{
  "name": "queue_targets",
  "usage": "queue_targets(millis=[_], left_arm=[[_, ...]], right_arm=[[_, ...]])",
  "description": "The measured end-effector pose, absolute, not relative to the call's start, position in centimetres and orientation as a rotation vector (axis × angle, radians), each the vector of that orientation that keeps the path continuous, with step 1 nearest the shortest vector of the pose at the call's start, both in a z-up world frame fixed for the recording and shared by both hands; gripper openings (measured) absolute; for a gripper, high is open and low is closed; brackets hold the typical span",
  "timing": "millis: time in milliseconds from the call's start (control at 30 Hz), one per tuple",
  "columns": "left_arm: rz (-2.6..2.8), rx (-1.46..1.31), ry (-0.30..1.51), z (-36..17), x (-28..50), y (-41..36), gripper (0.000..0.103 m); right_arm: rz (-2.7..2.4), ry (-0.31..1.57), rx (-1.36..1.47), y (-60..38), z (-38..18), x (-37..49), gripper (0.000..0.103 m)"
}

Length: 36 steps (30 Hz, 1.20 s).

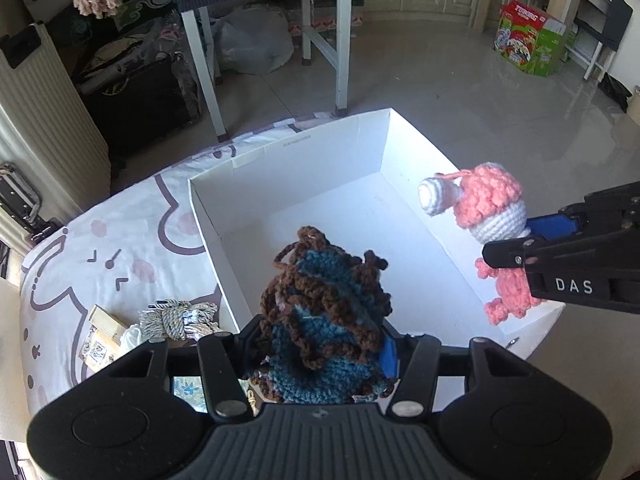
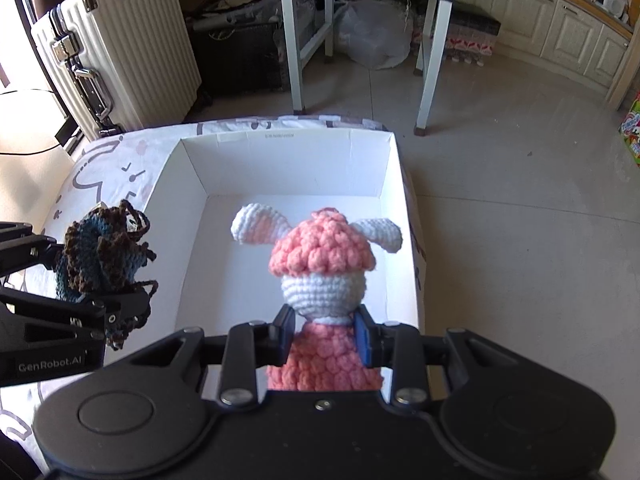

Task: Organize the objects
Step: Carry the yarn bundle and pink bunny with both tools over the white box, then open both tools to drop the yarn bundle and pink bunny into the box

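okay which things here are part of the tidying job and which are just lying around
Part of the job:
- blue and brown crochet piece, in the left gripper
- pink and white crochet doll, in the right gripper
- white box

Lying about:
- suitcase
- cereal box
- plastic bag

My right hand-held gripper (image 1: 504, 240) carries white letters "DAS" on its black finger. My left hand-held gripper (image 2: 116, 280) reads "GenRobot.AI" on its side. The small print on the white box (image 2: 276, 135) rim is too small to read.
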<state>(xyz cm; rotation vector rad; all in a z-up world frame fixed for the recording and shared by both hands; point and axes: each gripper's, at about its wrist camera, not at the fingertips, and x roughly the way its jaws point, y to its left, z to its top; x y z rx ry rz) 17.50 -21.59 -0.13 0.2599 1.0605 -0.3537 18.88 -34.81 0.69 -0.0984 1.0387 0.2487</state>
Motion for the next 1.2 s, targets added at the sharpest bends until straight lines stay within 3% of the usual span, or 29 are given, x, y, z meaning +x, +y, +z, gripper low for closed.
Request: queue_targets(millis=[800,933,1067,1200], left_arm=[[-0.434,0.465,1.203,-5.5,19.1,-25.6,0.058],[-0.432,0.469,1.200,-5.5,19.1,-25.8,0.068],[-0.431,0.475,1.200,-5.5,19.1,-25.9,0.071],[-0.429,0.480,1.203,-5.7,19.0,-26.0,0.072]], right_arm=[[0.246,1.240,-0.190,-34.7,-4.5,22.0,0.033],[0.250,1.234,-0.202,-34.6,-4.6,22.0,0.033],[0.251,1.218,-0.205,-34.7,-4.3,21.9,0.045],[0.250,1.222,-0.198,-34.9,-4.3,21.9,0.047]])
